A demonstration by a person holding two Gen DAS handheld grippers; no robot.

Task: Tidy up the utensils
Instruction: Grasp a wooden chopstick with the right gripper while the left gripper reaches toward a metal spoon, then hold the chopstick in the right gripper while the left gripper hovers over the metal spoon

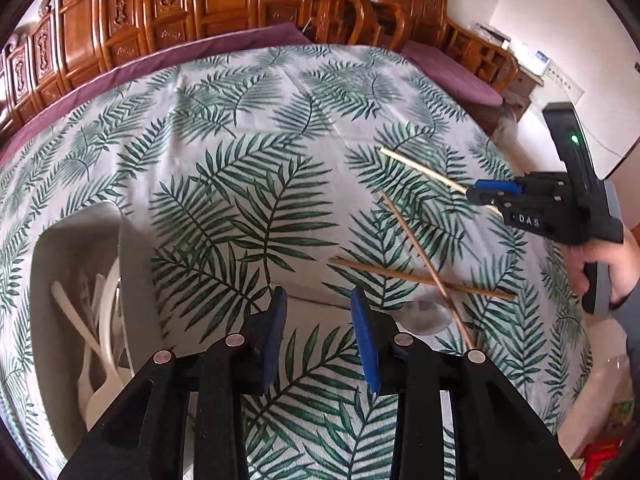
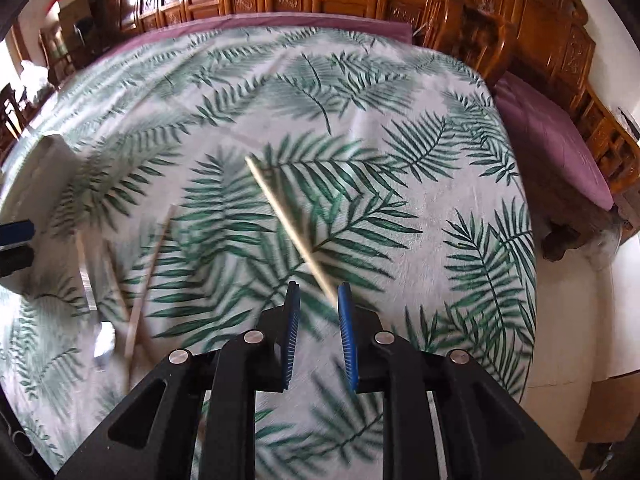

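Note:
My left gripper (image 1: pixel 319 300) is open and empty, low over the leaf-print tablecloth (image 1: pixel 280 128). Just right of it a metal spoon (image 1: pixel 424 316) lies under two crossed brown chopsticks (image 1: pixel 420 276). A white organizer tray (image 1: pixel 76 288) at the left holds several white plastic utensils (image 1: pixel 100 320). My right gripper (image 1: pixel 486 193) is at the right, over the pale chopstick (image 1: pixel 420 168). In the right wrist view the pale chopstick (image 2: pixel 288 228) runs up and left from between the fingers of my right gripper (image 2: pixel 319 300); the jaws stand a little apart and contact is unclear.
The table's far edge meets a purple cushion (image 1: pixel 180 56) and carved wooden furniture (image 1: pixel 160 4). A wooden chair (image 1: pixel 352 16) stands at the back. The tray's corner (image 2: pixel 48 152) and crossed chopsticks (image 2: pixel 148 272) show blurred at the left of the right wrist view.

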